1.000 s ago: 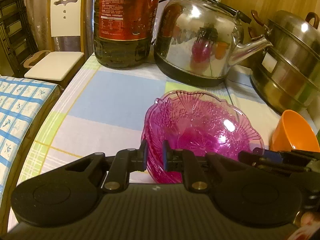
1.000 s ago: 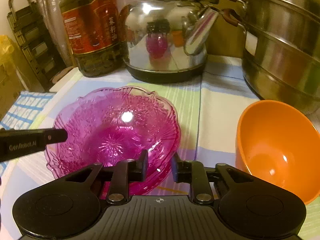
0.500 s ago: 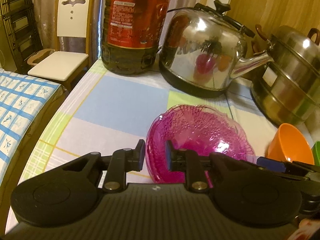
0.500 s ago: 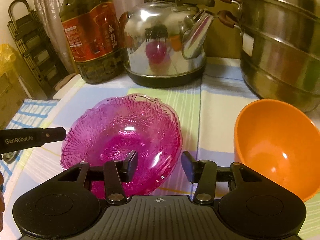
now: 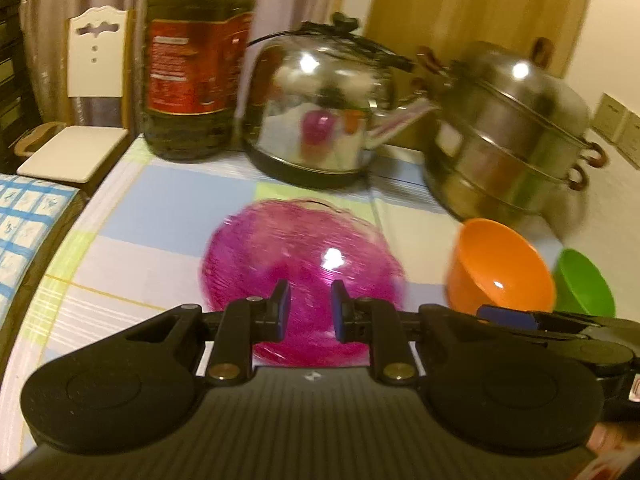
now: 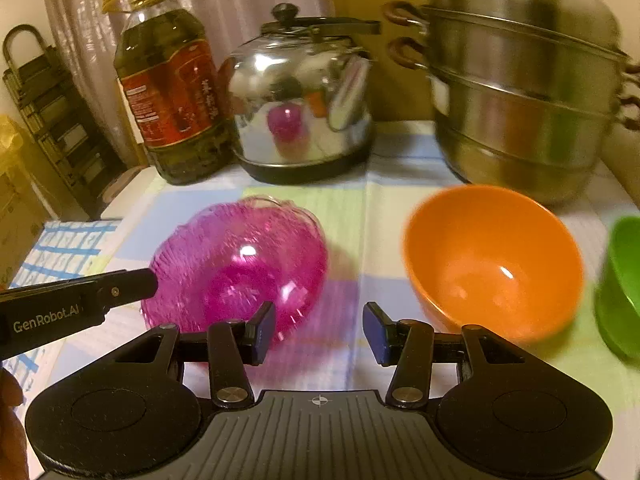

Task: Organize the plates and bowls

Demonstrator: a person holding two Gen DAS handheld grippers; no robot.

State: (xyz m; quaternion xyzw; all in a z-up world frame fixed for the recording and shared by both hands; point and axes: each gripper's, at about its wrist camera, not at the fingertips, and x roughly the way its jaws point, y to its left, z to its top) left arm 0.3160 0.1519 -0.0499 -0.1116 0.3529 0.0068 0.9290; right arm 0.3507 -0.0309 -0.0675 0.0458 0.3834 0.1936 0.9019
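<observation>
Pink cut-glass bowl (image 6: 236, 272) sits on the checked tablecloth (image 6: 400, 208) in front of the kettle (image 6: 300, 96), free of both tools. Orange bowl (image 6: 494, 258) is just to its right, and a green bowl (image 6: 622, 288) sits past that. Left gripper (image 5: 307, 310) has its jaws narrowly apart with nothing pinched; right gripper (image 6: 319, 332) is released wider, also empty. Honestly the risk I see is that glassy rim slipping out of a shallow pinch, or knocking the orange bowl into the steamer pot (image 6: 520, 80).
</observation>
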